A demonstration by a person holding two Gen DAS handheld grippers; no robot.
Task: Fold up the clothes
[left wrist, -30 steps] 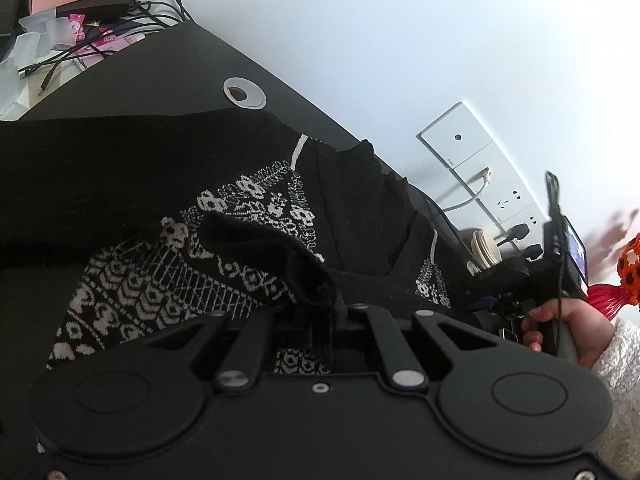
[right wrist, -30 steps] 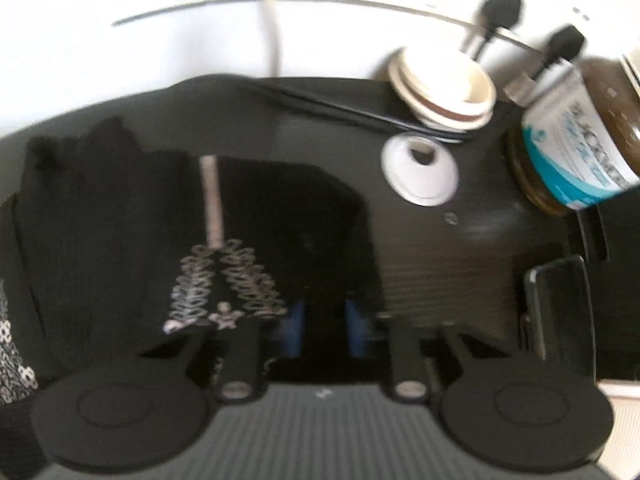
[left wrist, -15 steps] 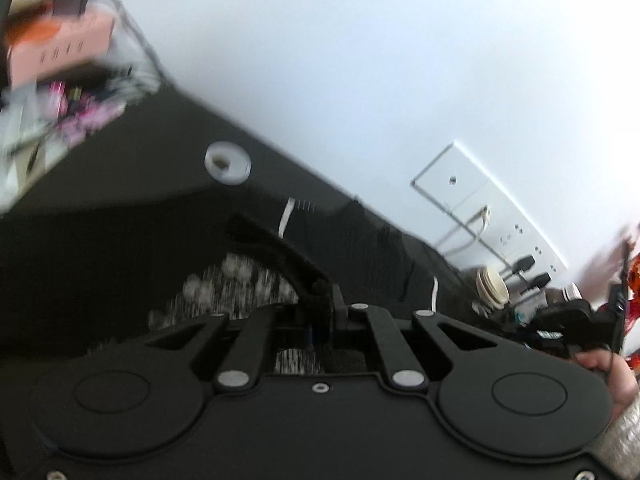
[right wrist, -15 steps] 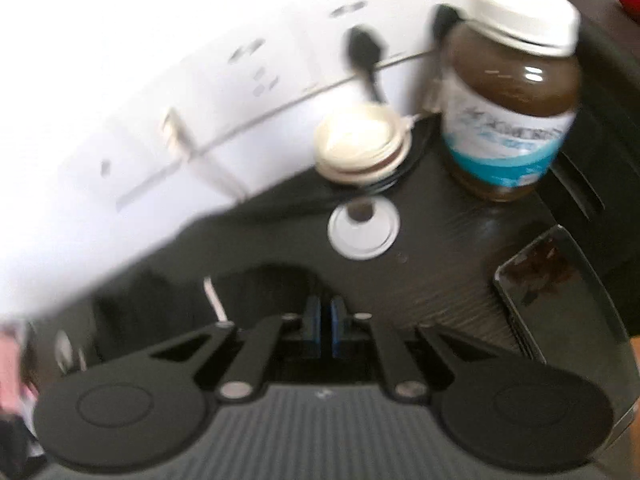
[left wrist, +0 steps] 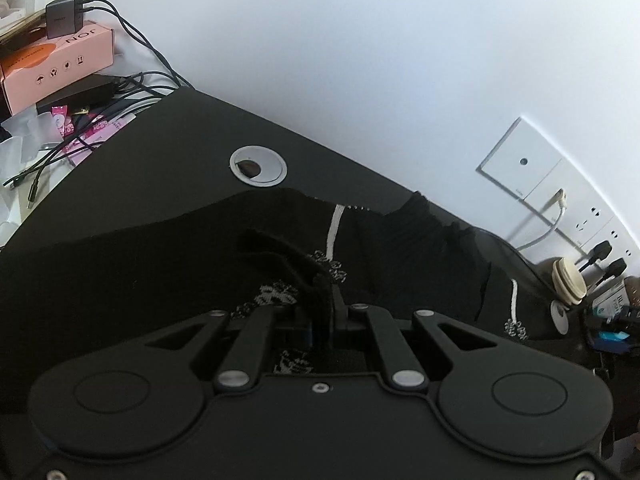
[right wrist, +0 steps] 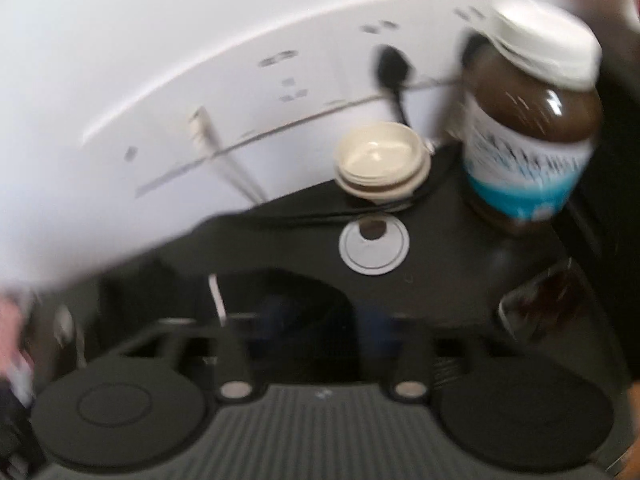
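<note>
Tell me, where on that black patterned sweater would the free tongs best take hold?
Probably the sweater edge nearest the right tongs, whose jaws are opening with nothing between them. The knit lies flat on the desk, so I'd come from above and pinch the border. The left tongs are shut on another fold.

Black knitted sweater, matt and coarse, white patterned yarn, on a dark wood-grain counter with faint sheen. Grey plastic grommet near the counter's back edge; glossy brown jar, paper label.
</note>
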